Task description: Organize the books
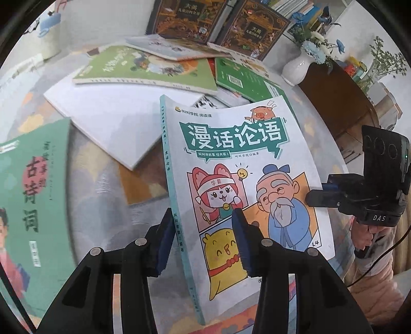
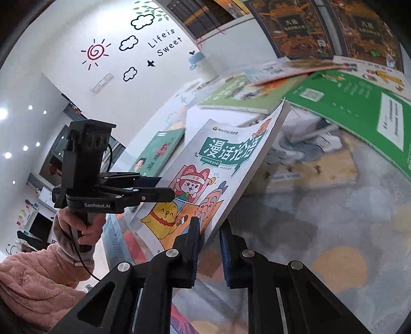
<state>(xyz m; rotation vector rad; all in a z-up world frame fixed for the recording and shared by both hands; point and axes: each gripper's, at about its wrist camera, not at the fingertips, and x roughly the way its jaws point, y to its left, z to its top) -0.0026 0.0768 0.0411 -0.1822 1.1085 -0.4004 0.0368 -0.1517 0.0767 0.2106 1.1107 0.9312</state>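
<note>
i have one comic book [image 1: 239,179] pinched at both sides: left fingers [image 1: 203,244] on its spine, right fingers [image 2: 209,246] nearly closed on its page edge; two dark books [image 1: 218,23] stand behind.

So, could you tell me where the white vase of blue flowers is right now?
In the left wrist view, the white vase stands at the upper right, on the table's far edge beside the green book.
</note>
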